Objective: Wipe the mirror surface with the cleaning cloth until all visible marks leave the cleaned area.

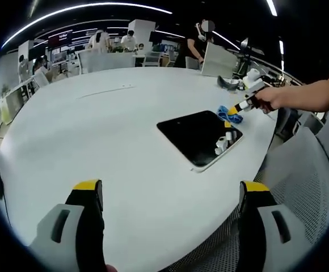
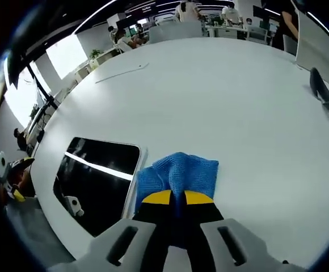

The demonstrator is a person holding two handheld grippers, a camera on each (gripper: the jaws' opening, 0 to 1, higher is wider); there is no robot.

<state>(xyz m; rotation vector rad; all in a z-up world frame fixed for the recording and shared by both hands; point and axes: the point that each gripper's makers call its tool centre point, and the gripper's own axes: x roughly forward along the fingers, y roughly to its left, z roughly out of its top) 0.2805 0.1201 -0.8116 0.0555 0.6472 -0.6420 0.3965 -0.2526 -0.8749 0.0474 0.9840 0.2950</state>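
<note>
Right now my right gripper (image 2: 173, 198) has its fingers clamped on the blue knitted cleaning cloth (image 2: 178, 173), and the dark rectangular mirror (image 2: 96, 181) lies just left of it in the right gripper view, on the white table (image 2: 221, 102); my left gripper (image 1: 170, 195), fingers apart, hangs well back.

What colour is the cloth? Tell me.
Blue: the knitted cleaning cloth beside the dark rectangular mirror, clearest in the right gripper view.

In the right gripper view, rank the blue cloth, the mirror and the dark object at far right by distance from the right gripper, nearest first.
1. blue cloth, pinched in the right gripper.
2. mirror, beside the cloth on its left.
3. dark object, far right near the table edge.
</note>
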